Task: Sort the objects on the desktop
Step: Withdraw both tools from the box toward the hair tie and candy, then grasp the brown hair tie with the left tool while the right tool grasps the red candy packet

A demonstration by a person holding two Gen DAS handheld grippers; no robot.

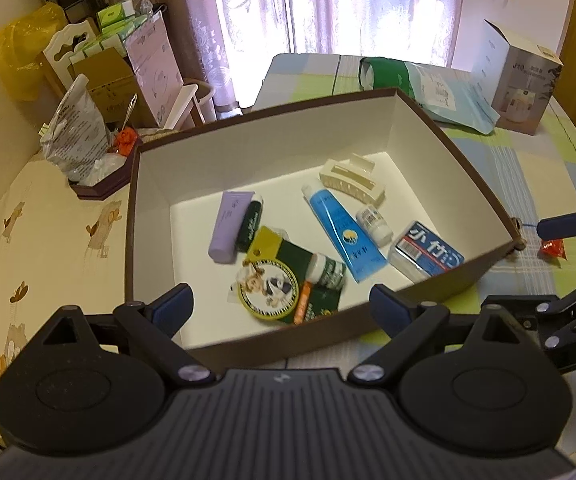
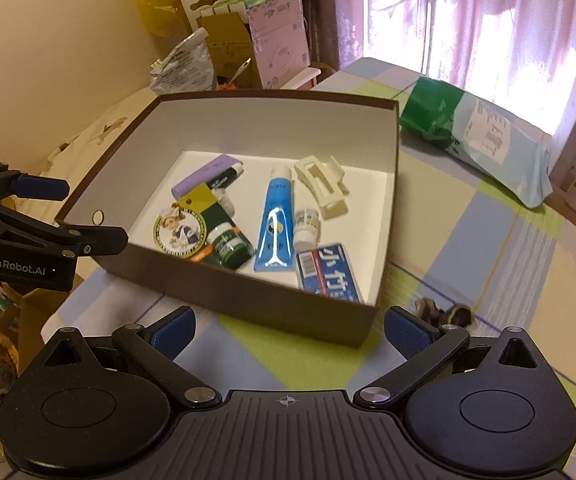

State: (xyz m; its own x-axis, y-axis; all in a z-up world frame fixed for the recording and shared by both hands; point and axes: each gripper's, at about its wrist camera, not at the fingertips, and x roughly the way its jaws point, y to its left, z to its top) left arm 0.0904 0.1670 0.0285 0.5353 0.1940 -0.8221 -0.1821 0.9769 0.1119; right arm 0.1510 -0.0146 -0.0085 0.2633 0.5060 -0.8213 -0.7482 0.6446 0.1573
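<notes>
Both grippers w/ jaws spread wide, nothing btwn them: left gripper and right gripper hover at the near side of the brown box on the checked tabletop. Inside: blue tube centre, hair clip at 1 o'clock, purple tube at 10, blue pack at 5.

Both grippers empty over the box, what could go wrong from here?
1. The small red packet and the dark wrapped bits lie outside the brown box and may get missed.
2. The left gripper hangs over the box's near wall; a low pass could snag it.
3. The packet sits near the right gripper; open fingers could nudge it.
</notes>
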